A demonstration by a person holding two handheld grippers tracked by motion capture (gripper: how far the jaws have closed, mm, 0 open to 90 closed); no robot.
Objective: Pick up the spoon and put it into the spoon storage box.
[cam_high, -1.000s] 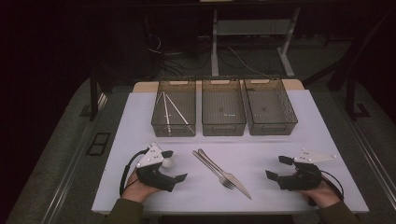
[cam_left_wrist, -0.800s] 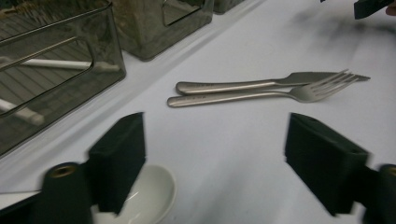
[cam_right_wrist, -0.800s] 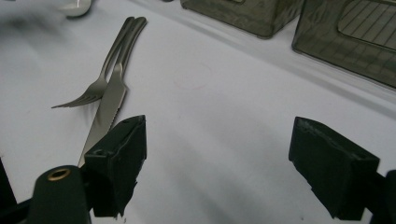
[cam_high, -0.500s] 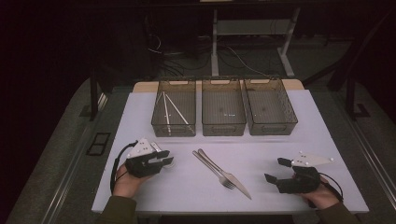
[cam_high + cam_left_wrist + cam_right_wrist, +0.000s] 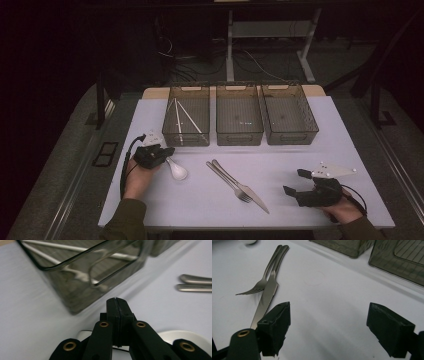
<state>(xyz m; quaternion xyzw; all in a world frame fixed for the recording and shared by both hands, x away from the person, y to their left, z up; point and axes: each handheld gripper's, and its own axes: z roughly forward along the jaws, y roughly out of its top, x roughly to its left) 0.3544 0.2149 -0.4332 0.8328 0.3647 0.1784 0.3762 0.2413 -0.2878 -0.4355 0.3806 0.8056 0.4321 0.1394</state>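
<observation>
White plastic spoon (image 5: 176,170) lies on the pale lavender surface (image 5: 300,150) at the lower left of the high view, its bowl pointing toward the frame's centre and its handle end under the left gripper (image 5: 162,151). That gripper's jaws have just been closing and now stand together; in the left gripper view the black pads (image 5: 117,310) meet with no gap, and the spoon's white bowl (image 5: 185,336) shows below and behind them, so whether they pinch its handle cannot be told. Just above the gripper in the high view stands the left one of three smoky transparent plastic bins (image 5: 187,115), with pale chopsticks (image 5: 179,117) inside. A steel fork (image 5: 227,180) and a steel table knife (image 5: 250,192) lie side by side, touching, at lower centre. The right gripper (image 5: 295,182) rests at lower right, well apart from the cutlery, its jaws apart with nothing between them
</observation>
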